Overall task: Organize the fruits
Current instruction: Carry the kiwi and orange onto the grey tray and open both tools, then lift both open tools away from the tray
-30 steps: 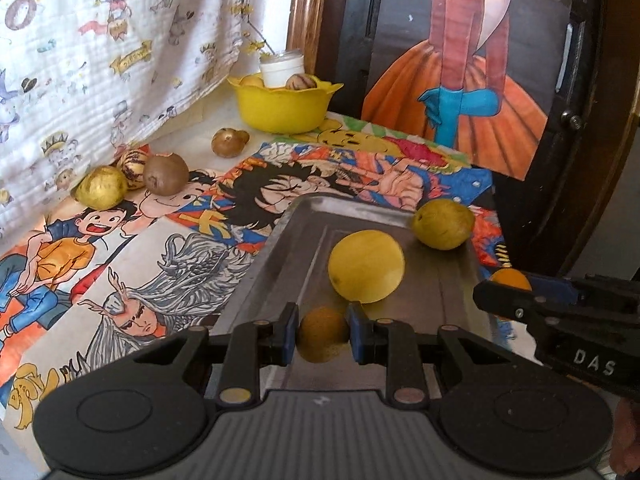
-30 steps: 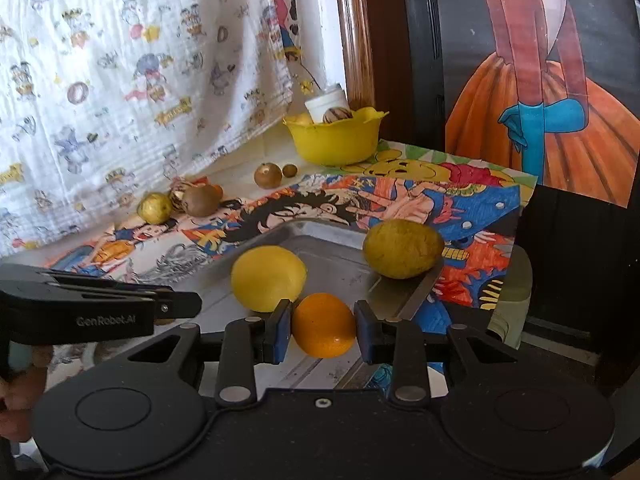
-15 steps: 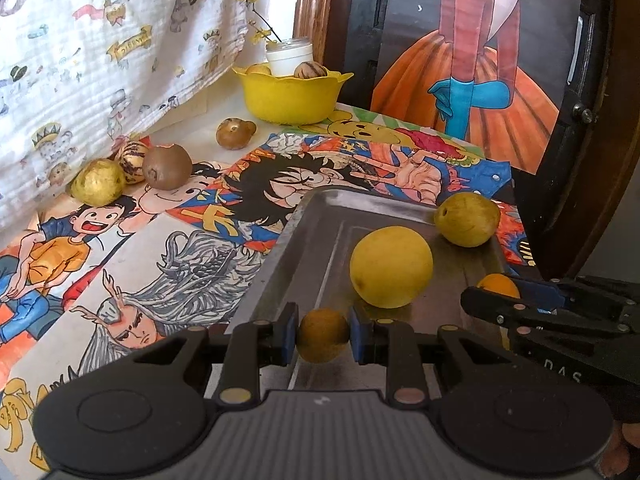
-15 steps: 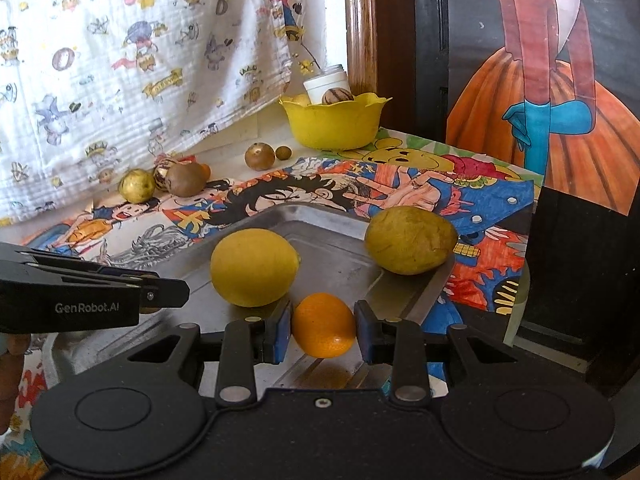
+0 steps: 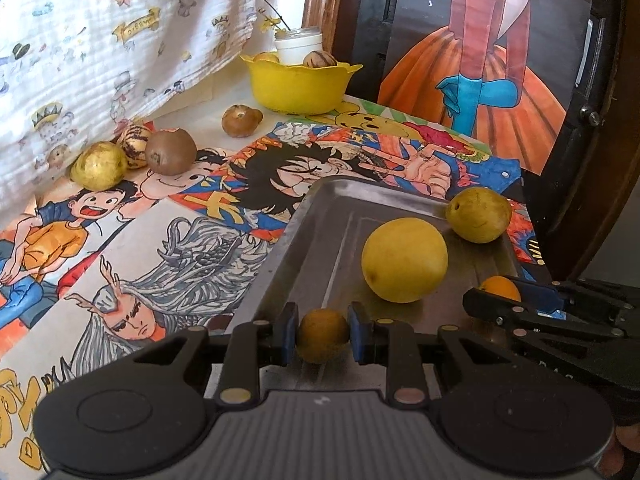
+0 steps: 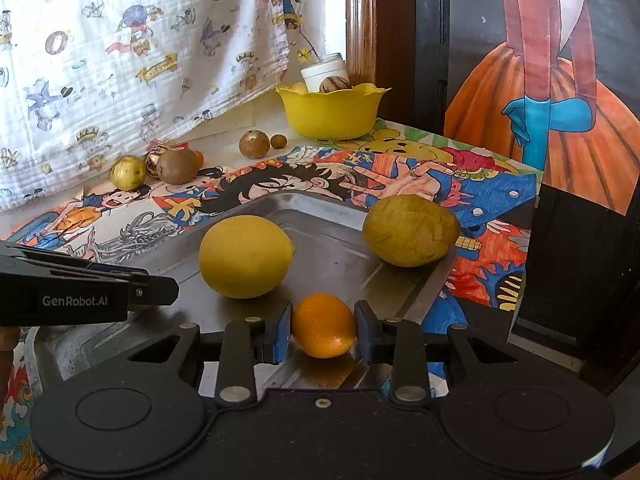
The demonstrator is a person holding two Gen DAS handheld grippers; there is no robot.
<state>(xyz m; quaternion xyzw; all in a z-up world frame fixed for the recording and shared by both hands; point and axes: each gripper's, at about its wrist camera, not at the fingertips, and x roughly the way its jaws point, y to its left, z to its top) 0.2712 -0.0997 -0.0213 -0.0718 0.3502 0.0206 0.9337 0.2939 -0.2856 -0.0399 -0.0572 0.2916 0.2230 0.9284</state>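
Note:
My left gripper is shut on a small brownish-yellow fruit just above the near end of the metal tray. My right gripper is shut on a small orange low over the tray's right side; it also shows in the left wrist view. On the tray lie a large yellow lemon and a greenish-yellow fruit at the far right corner.
A yellow bowl with fruits and a white jar stands at the back. Loose fruits lie by the patterned curtain at the left, and a brown one lies near the bowl. Cartoon-print cloth covers the table. A dark cabinet stands right.
Both grippers have moved forward and lower over the tray with their fruits still held. The lemon and the greenish fruit appear closer.

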